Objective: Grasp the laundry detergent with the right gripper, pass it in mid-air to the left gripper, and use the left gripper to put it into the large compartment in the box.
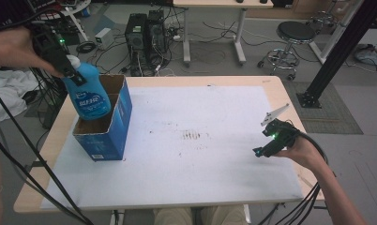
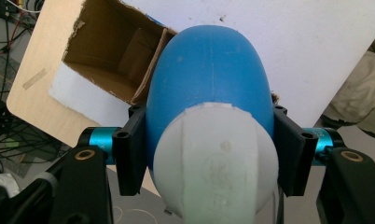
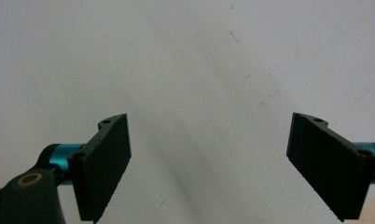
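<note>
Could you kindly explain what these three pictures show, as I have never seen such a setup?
A person sits at a table holding a two-jaw tool in each hand. The high view looks down from above; the other two come from cameras riding on each tool. The left tool is clamped on a blue bottle with a white cap, held over an open blue cardboard box on the white mat. The right tool hangs open over bare mat, holding nothing.

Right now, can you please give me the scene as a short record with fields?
held thing: blue bottle with white cap, upright
holder: left tool, shut on the bottle near its cap
bottle position: over the open blue cardboard box, bottom at its opening
right tool: open, nothing between its jaws, above the white mat
</note>
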Demonstrator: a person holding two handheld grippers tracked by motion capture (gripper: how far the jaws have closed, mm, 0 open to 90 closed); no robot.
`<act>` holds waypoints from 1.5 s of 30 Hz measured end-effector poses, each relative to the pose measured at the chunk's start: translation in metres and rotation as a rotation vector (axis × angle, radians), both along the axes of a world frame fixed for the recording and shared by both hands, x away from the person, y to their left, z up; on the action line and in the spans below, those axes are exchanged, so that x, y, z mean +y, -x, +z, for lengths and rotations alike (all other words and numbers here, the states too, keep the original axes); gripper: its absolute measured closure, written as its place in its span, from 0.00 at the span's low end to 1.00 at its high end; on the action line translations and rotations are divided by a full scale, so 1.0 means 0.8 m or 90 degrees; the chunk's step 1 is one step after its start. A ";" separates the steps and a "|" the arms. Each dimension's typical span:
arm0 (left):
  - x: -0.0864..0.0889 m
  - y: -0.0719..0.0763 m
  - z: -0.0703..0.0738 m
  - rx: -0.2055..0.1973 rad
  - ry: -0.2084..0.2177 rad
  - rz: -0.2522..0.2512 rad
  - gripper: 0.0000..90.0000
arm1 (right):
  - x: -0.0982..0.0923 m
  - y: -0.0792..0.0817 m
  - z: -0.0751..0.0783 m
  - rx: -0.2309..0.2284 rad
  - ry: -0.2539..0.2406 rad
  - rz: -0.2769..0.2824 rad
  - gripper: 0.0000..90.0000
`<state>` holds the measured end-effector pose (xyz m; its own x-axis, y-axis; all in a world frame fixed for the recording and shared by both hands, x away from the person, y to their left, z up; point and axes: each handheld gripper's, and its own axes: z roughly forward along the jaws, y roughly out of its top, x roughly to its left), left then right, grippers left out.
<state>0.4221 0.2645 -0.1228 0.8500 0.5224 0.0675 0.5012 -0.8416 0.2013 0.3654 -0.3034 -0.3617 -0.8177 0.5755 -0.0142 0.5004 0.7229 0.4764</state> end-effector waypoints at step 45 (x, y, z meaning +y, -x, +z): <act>-0.004 -0.018 -0.126 0.030 -0.022 -0.015 0.42 | 0.012 0.007 -0.023 0.019 0.022 0.010 0.14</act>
<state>0.4365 0.2611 -0.2239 0.8650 0.4998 0.0445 0.4889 -0.8595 0.1490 0.3597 -0.2935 -0.3799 -0.8270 0.5621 -0.0096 0.5022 0.7463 0.4368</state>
